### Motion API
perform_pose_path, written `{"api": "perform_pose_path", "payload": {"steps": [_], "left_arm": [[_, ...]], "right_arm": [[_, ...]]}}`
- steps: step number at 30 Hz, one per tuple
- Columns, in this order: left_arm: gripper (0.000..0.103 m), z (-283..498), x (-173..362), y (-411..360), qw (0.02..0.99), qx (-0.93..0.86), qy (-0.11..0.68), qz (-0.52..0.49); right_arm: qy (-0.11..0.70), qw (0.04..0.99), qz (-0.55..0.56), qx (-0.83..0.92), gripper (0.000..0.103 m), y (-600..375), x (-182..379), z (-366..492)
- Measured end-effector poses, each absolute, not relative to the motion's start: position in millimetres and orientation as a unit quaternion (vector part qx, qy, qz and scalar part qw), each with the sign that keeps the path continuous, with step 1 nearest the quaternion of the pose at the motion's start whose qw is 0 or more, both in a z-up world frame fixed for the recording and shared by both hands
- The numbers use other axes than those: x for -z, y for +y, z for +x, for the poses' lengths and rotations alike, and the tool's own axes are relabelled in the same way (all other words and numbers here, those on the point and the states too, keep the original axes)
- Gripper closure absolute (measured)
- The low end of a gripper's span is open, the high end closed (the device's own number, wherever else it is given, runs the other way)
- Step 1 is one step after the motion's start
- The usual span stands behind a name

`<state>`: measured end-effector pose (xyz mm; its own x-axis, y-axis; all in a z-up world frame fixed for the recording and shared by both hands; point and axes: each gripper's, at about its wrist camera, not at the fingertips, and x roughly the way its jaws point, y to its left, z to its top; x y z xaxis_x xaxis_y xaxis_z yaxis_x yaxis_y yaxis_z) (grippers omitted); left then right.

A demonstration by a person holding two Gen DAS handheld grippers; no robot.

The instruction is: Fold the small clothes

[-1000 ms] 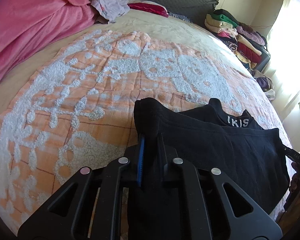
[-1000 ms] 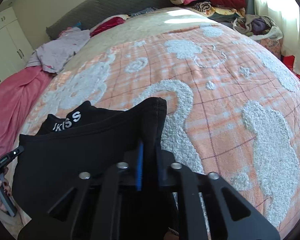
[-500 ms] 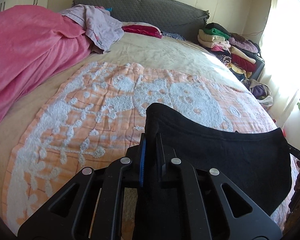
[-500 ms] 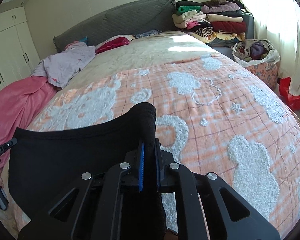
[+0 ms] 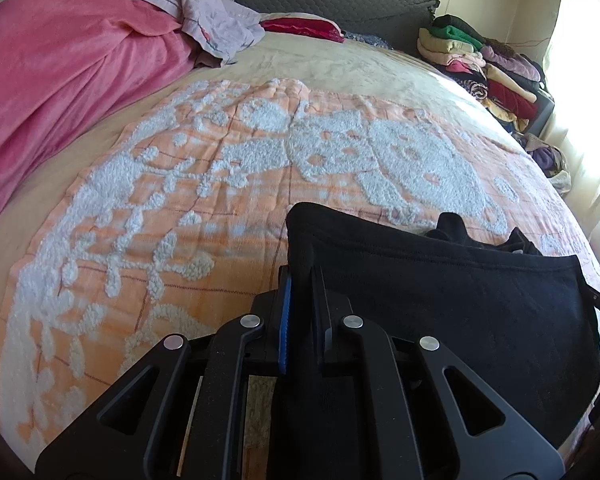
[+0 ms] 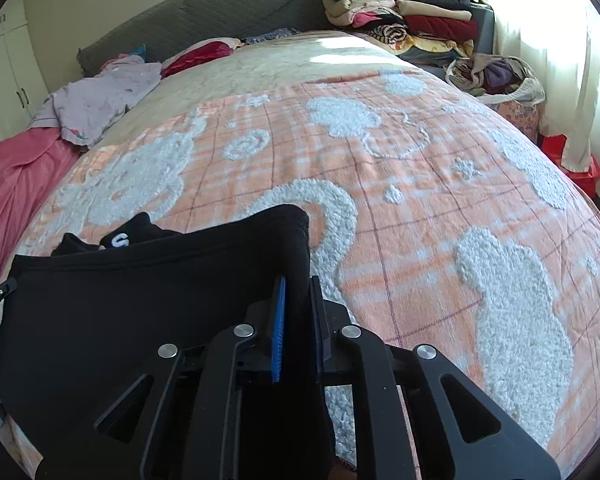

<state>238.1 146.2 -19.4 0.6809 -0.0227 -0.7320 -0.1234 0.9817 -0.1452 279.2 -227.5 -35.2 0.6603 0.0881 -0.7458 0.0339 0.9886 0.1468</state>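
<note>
On the bed point(image 5: 340, 64), over its orange-and-white blanket point(image 5: 180, 208), I list one black garment point(image 5: 460, 312), stretched between my two tools just above the cover.

Left hand-held gripper point(image 5: 300, 292): clenched on the garment's left corner.
Right hand-held gripper point(image 6: 298, 300): jaws easing apart, with the right corner between them and the pads on the cloth.

Risk, as I judge it: the right corner slips free early, so the edge sags and the fold lands crooked or bunches over the waistband point(image 6: 118, 240).

Obscured: most of the waistband's white lettering; the garment's lower half, hidden behind the tool bodies; its exact type.
</note>
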Motion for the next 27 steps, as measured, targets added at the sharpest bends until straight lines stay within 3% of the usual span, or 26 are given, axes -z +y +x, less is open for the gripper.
{"api": "perform_pose_path", "payload": {"steps": [6, 9, 18, 22, 27], "left_arm": [[0.099, 234.7, 19.2, 143.0, 0.913, -0.026, 0.399, -0.084], [0.098, 232.5, 19.8, 143.1, 0.912, -0.027, 0.401, -0.085], [0.097, 215.1, 17.2, 143.2, 0.910, -0.026, 0.403, -0.092], [0.090, 199.8, 9.1, 146.5, 0.912, -0.029, 0.397, -0.096], [0.074, 176.5, -10.2, 149.7, 0.919, -0.029, 0.377, -0.107]], "right_arm": [[0.413, 0.907, 0.084, -0.001, 0.085, -232.2, 37.4, 270.8], [0.415, 0.907, 0.074, 0.007, 0.075, -232.3, 37.5, 265.3], [0.409, 0.909, 0.073, 0.016, 0.060, -237.1, 29.3, 240.0], [0.396, 0.915, 0.074, 0.012, 0.054, -236.8, 17.2, 222.5], [0.377, 0.924, 0.057, -0.007, 0.047, -223.0, 0.4, 203.0]]}}
